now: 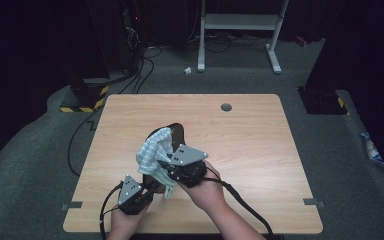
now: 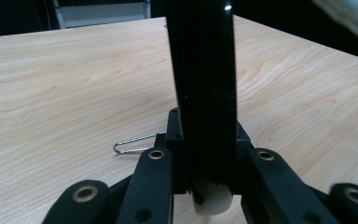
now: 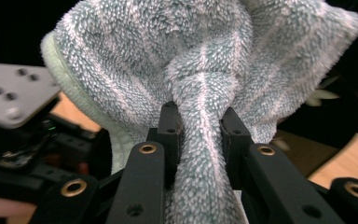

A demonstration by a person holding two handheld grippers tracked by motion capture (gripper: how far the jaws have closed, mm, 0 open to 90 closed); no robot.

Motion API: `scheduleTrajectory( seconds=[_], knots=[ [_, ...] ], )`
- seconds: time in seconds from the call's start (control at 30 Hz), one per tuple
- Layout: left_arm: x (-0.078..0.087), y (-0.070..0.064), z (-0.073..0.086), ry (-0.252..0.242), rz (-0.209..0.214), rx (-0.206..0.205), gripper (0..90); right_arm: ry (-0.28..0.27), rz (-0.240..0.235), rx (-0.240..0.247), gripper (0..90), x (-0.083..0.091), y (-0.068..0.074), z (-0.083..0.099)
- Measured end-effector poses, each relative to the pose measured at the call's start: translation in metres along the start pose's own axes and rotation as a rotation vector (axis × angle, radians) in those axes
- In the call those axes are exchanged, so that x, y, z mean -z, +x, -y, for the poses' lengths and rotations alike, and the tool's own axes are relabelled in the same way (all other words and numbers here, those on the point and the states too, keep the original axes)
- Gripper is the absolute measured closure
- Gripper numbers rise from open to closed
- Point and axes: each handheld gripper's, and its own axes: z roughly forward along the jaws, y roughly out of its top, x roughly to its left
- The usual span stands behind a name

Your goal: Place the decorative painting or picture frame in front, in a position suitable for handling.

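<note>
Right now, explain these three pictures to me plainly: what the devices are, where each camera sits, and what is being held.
A person's two hands each hold hand-operated tongs with two black jaws. The high view looks down on a wooden table from above the person. There the left tongs grip a glossy black object, while the right tongs press a striped pale-green towel against it. Each of the other two pictures comes from a camera riding on one tongs. The left one shows that black object clamped upright and a wire clip on the table. The right one shows the towel pinched.

A striped pale-green cloth (image 1: 153, 150) is held by the right gripper (image 1: 172, 166) against a black object (image 1: 176, 133) above the wooden table (image 1: 250, 150). The left gripper (image 1: 147, 187) is positioned just below it.
</note>
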Motion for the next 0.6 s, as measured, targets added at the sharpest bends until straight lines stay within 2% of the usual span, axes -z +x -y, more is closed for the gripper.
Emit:
scheduleTrajectory(
  seconds=[0.07,0.2,0.23,0.33,0.37,0.4,0.43,0.47,0.6],
  knots=[
    [0.000,0.001,0.000,-0.001,0.005,0.010,78.0,0.006,0.007,0.003,74.5,-0.001,0.000,0.001],
    [0.000,0.001,0.000,0.000,0.006,0.008,78.0,0.034,0.045,-0.012,74.5,-0.005,-0.012,0.007],
    [0.000,0.002,0.000,0.001,0.009,0.011,78.0,0.050,0.061,-0.043,74.5,-0.008,-0.026,0.010],
    [0.000,0.001,0.000,0.001,0.007,0.008,78.0,0.057,0.100,-0.089,74.5,-0.010,-0.050,0.015],
    [0.000,0.001,0.000,0.001,0.007,0.008,78.0,0.057,0.100,-0.089,74.5,-0.010,-0.050,0.015],
    [0.000,0.001,0.000,0.002,0.007,0.007,78.0,0.056,0.117,-0.105,74.5,-0.011,-0.057,0.016],
    [0.000,0.001,0.000,0.002,0.006,0.010,78.0,0.065,0.146,-0.140,74.5,-0.013,-0.072,0.020],
    [0.000,0.001,0.000,0.002,0.006,0.010,78.0,0.065,0.146,-0.140,74.5,-0.013,-0.072,0.020],
    [-0.001,0.000,0.000,0.000,0.002,0.012,78.1,0.098,0.206,-0.177,74.4,-0.016,-0.098,0.029]
  ],
)
